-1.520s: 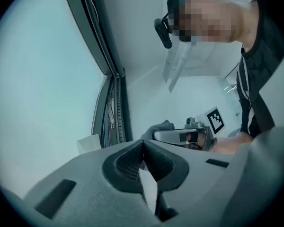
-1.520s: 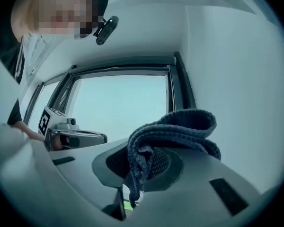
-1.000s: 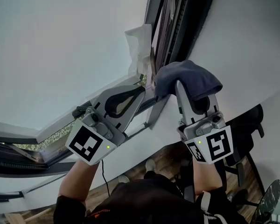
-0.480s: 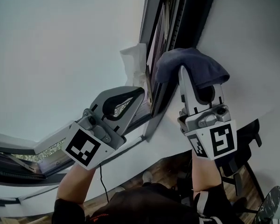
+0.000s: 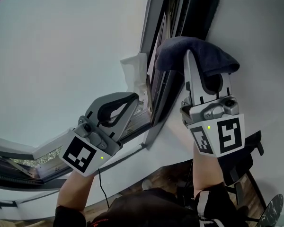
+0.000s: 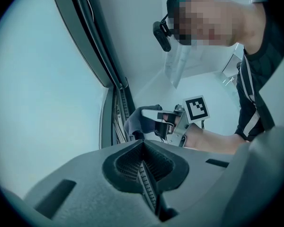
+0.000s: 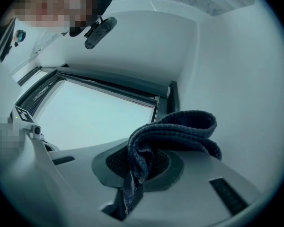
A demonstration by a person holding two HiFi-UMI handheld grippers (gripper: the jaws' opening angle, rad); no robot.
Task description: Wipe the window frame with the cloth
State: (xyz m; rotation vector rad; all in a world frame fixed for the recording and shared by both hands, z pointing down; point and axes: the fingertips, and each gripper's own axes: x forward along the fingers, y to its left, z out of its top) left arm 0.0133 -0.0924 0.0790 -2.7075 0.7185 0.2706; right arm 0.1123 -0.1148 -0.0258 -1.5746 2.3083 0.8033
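Observation:
A dark blue cloth (image 5: 180,51) is folded over the tips of my right gripper (image 5: 203,66), which is shut on it. The cloth presses against the dark window frame (image 5: 163,86), on its upright member beside the white wall. In the right gripper view the cloth (image 7: 175,131) hangs from the closed jaws, with the frame corner (image 7: 173,98) just beyond. My left gripper (image 5: 134,98) is shut and empty, its tip close to the lower part of the frame. The left gripper view shows the cloth (image 6: 136,123), the right gripper (image 6: 166,125) and the frame rails (image 6: 117,109).
A crumpled white wrapping (image 5: 135,72) sticks to the glass beside the frame. The open sash's bottom rail (image 5: 19,162) runs left below the pane. A white wall (image 5: 260,41) is at the right. Far below are a wooden floor and a black chair (image 5: 248,155).
My right gripper has carried the cloth upward along the upright frame member. My left gripper has shifted slightly left and lower in view, still shut.

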